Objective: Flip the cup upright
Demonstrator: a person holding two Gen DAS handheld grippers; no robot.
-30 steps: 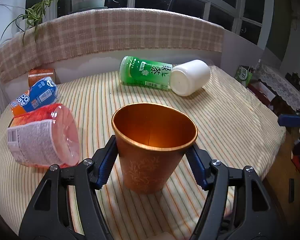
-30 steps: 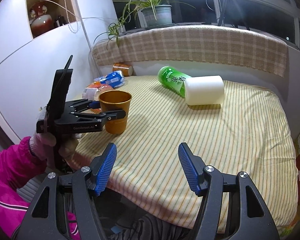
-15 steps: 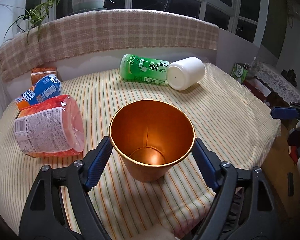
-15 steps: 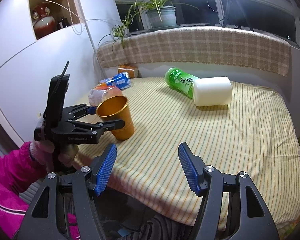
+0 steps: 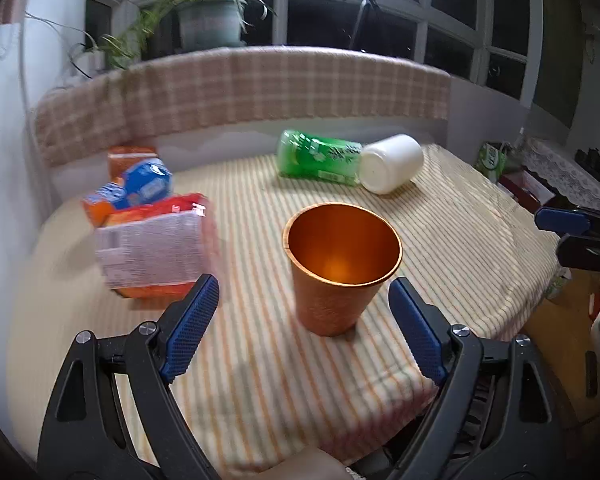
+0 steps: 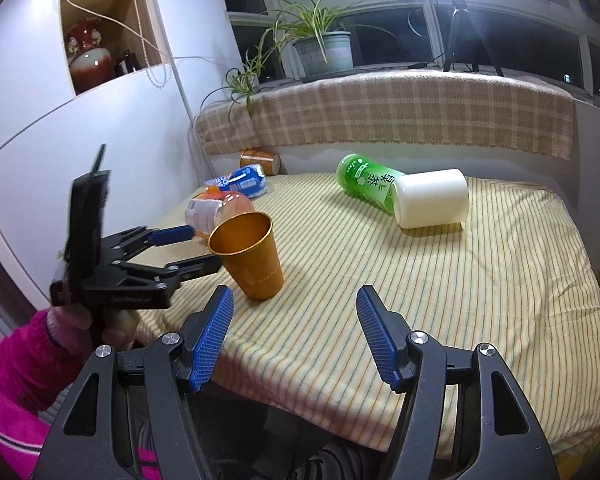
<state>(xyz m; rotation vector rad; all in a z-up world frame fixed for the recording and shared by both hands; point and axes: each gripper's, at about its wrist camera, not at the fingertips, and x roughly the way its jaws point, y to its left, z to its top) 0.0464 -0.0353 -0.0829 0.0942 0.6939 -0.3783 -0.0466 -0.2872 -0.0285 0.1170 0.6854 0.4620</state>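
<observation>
An orange-gold metal cup stands upright, mouth up, on the striped cloth near the table's front left; it also shows in the right wrist view. My left gripper is open, its blue fingers apart from the cup and a little behind it on both sides. In the right wrist view the left gripper sits just left of the cup. My right gripper is open and empty above the table's front edge, to the right of the cup.
A green bottle and a white jar lie on their sides at the back. An orange snack pack, a blue packet and a can lie at the left. The table edge runs close in front.
The left gripper opened, let go of the cup and drew back from it. The cup now stands free on the cloth. The right gripper stayed open and nearly still.
</observation>
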